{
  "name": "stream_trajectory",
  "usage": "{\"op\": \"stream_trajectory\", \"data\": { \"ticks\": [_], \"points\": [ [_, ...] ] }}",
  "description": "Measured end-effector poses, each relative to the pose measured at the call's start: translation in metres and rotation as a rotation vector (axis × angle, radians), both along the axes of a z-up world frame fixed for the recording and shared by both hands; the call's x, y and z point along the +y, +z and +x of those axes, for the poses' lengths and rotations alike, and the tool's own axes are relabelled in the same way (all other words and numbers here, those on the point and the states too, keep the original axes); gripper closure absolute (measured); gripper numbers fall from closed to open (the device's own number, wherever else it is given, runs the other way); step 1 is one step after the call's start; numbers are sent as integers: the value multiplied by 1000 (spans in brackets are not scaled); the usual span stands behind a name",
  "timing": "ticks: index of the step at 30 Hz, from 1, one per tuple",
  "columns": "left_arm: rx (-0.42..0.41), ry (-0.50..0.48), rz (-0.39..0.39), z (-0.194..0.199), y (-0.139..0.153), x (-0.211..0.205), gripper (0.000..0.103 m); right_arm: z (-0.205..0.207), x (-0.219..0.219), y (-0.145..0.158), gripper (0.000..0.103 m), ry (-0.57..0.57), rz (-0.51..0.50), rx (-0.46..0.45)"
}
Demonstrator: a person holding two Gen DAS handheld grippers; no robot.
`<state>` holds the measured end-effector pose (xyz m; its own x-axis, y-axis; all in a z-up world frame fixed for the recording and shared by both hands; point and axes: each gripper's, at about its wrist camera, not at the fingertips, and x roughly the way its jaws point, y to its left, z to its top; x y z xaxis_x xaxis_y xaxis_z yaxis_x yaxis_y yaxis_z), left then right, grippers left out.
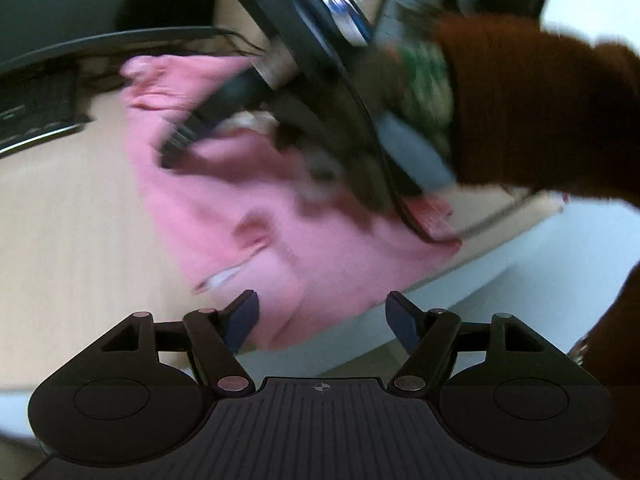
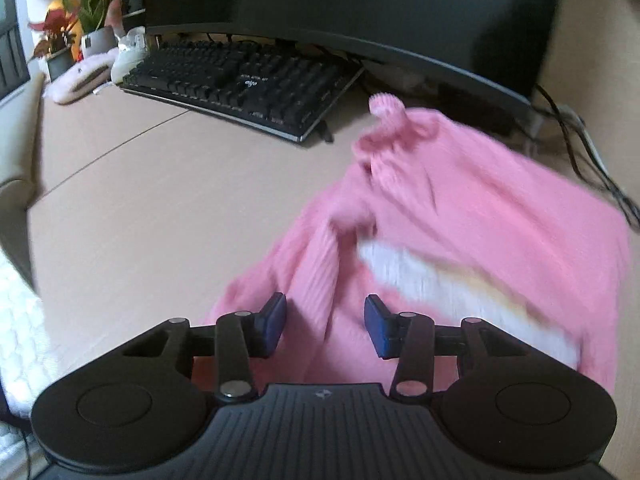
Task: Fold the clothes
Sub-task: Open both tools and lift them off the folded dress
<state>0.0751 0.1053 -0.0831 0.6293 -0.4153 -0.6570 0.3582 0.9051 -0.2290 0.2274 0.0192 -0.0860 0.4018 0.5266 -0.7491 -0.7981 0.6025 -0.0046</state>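
A pink ribbed sweater [image 1: 256, 208] lies crumpled on the beige desk [image 1: 72, 220], reaching the desk's front edge. My left gripper [image 1: 322, 320] hovers open over the sweater's near hem, with nothing between its blue pads [image 1: 244, 320]. A person's brown sleeve [image 1: 532, 108] comes in from the right, holding the blurred black housing [image 1: 304, 92] of the right tool above the sweater. In the right wrist view the sweater [image 2: 460, 208] shows a white patch [image 2: 432, 280] and a cuff [image 2: 384, 106] sticking up. My right gripper [image 2: 326, 322] is open just above a ridge of cloth.
A black keyboard [image 2: 240, 80] and a dark monitor [image 2: 360, 8] stand at the back of the desk [image 2: 140, 184]. Potted plants [image 2: 64, 36] and a fluffy pink item [image 2: 80, 76] sit far left. Black cables [image 2: 580, 152] trail at the right. The desk edge [image 1: 440, 280] runs close by.
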Motion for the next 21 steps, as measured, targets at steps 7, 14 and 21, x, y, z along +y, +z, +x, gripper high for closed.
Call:
{"op": "stream_trajectory", "data": {
  "ticks": [7,14,21],
  "points": [
    [-50,161,-113,5,31,50,22,-67,-71,4,56,16,39,98],
    [-71,136,-159,68,37,42,23,-75,-163,44,55,-269,156,32],
    [64,21,-147,98,-6,-1,25,-46,-182,16,56,-464,207,104]
  ]
}}
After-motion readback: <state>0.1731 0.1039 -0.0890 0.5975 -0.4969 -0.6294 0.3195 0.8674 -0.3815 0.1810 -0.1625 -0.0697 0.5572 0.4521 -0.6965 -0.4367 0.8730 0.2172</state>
